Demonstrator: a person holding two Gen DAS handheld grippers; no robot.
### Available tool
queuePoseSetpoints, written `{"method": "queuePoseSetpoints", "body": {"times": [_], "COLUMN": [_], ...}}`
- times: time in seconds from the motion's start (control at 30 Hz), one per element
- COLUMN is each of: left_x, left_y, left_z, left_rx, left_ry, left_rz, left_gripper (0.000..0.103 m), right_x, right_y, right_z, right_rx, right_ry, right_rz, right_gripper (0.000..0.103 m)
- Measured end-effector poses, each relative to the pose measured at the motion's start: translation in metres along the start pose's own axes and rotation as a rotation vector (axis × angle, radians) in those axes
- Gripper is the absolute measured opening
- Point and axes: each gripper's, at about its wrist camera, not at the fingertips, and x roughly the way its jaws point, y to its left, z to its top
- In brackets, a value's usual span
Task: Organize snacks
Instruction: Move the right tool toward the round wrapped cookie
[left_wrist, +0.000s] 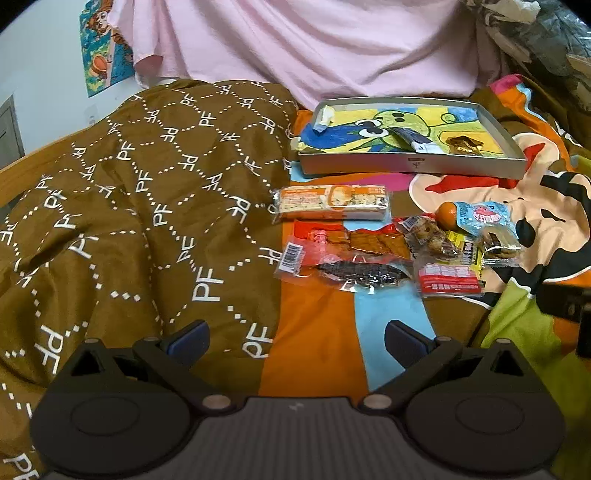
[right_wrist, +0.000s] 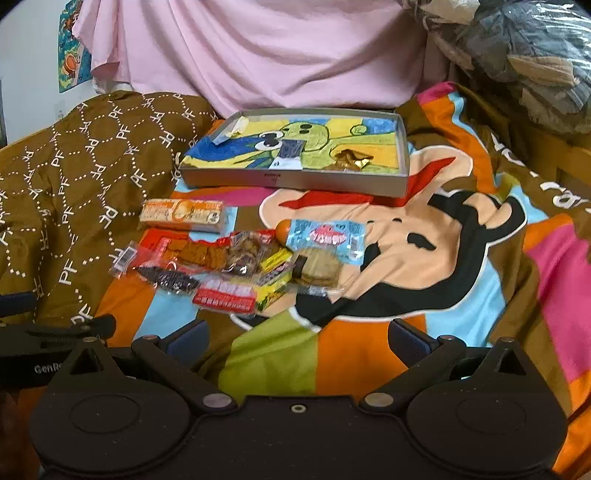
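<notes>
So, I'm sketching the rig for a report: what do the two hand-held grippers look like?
Both match: the left hand-held gripper and the right hand-held gripper are matte black, with two round discs, linkage arms on silver pivot pins, and dark blue finger pads. The left one shows pale "GenR…" lettering in the right view.

A brown quilt bears white dotted lattice and "PF" letters. At two o'clock, the grey tray shows a green, yellow and blue cartoon lining. The pink sheet is plain.

The orange ball sits half hidden behind the blue packet; print on the packets is too blurred to read.
</notes>
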Motion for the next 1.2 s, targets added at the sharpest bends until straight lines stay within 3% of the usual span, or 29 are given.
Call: {"method": "queuePoseSetpoints", "body": {"times": [0.43,0.63,0.9,1.0,1.2], "left_x": [0.015,0.026,0.045,0.056,0.073], "left_y": [-0.014,-0.031,-0.062,-0.068,-0.069], "left_z": [0.011,0.022,0.036,0.043,0.057], "left_rx": [0.027,0.048,0.138,0.138,0.106], "left_ry": [0.006,-0.005,-0.040,-0.024,-0.027], "left_rz": [-0.035,-0.102,-0.222,-0.266,-0.272], "left_gripper": [0.103,0.103,0.103,0.103,0.103], "right_x": [0.013,0.034,0.081,0.093,0.104], "right_y": [-0.015,-0.035,-0.060,-0.067,-0.078], "right_z": [0.026,0.038,0.059,0.063,0.065], "right_rx": [-0.064,-0.064,-0.040,-0.026,-0.045], "right_ry": [-0.002,0.018,0.088,0.092,0.098], "right_rz": [0.060,0.092,0.206,0.228,0.210], "right_gripper": [0.102,0.102,0.102,0.097,0.095]}}
